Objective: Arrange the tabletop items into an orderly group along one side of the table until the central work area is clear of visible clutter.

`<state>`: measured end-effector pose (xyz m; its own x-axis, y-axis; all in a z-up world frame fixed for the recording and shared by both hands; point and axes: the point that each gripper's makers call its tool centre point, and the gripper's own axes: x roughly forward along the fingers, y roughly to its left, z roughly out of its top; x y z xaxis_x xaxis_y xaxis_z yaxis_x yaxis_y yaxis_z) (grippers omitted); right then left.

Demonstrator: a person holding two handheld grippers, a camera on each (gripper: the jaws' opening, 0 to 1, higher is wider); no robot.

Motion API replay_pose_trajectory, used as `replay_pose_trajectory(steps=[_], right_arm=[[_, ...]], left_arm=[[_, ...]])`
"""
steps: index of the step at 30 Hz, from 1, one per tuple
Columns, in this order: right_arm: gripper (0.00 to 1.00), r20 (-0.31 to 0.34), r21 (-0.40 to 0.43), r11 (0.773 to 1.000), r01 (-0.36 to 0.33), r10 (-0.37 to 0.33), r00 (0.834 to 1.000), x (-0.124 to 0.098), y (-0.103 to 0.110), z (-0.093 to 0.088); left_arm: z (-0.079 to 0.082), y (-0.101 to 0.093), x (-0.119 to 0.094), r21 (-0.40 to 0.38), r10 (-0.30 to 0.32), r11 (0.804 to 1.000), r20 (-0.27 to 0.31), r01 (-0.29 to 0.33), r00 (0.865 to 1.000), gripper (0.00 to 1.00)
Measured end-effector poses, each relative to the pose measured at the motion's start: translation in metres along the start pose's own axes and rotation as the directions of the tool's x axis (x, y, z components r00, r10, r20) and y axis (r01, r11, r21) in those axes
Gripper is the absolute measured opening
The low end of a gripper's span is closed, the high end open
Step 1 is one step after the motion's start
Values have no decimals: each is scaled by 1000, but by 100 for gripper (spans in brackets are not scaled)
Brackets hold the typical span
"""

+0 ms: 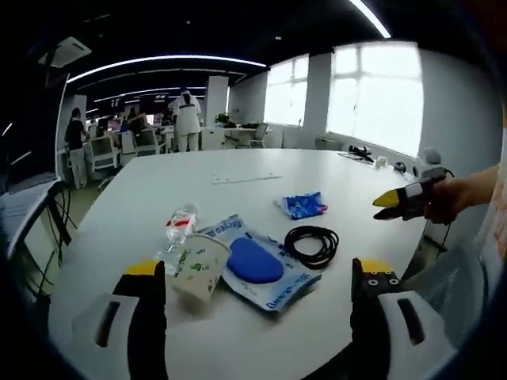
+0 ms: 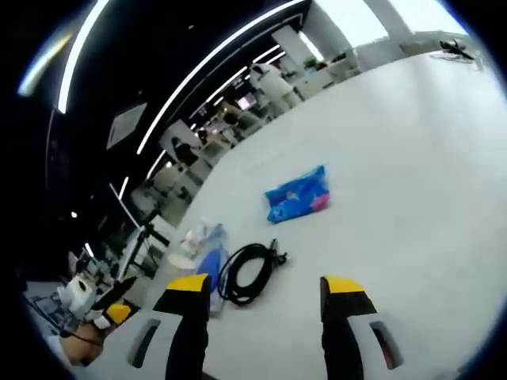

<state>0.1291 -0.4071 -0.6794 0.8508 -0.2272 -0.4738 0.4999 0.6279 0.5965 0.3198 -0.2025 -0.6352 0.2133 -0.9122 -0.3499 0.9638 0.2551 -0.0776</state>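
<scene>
On the white table [image 1: 333,170] lie a tipped paper cup [image 1: 198,267], a clear plastic bottle [image 1: 180,224], a blue-and-white pouch [image 1: 257,263], a coiled black cable [image 1: 311,244] and a small blue packet [image 1: 303,205]. My left gripper [image 1: 257,269] stands open just short of the cup and pouch, holding nothing. The right gripper [image 1: 396,202], held in a hand, hovers off to the right. In the right gripper view, my right gripper [image 2: 266,285] is open and empty above the table [image 2: 412,158], close to the cable [image 2: 249,271], with the pouch [image 2: 210,265] and blue packet [image 2: 297,195] beyond.
A thin white strip [image 1: 245,178] lies farther across the table. Small dark items [image 1: 360,153] sit near the far right edge by the windows. Office desks, chairs and standing people fill the background on the left. A black stand [image 1: 55,206] rises beside the table's left edge.
</scene>
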Motion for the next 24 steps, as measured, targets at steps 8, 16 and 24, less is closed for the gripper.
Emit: replay_pose_trajectory(steps=[8,16,24], right_arm=[[56,-25,-39,999,-3,2,1000,2,6,-6],[55,-42,-58,998,4,-7,999,5,9,-12],[54,-110,-100,995,3,-14,994,17,20,-34]], left_arm=[[-4,13,-6,-53,50,997,24,-49,998,100],[-5,20,-8,-23,82,996,15,-82,996,94],[-11,27,-9,-47,111,993,-8,-111,994,99]])
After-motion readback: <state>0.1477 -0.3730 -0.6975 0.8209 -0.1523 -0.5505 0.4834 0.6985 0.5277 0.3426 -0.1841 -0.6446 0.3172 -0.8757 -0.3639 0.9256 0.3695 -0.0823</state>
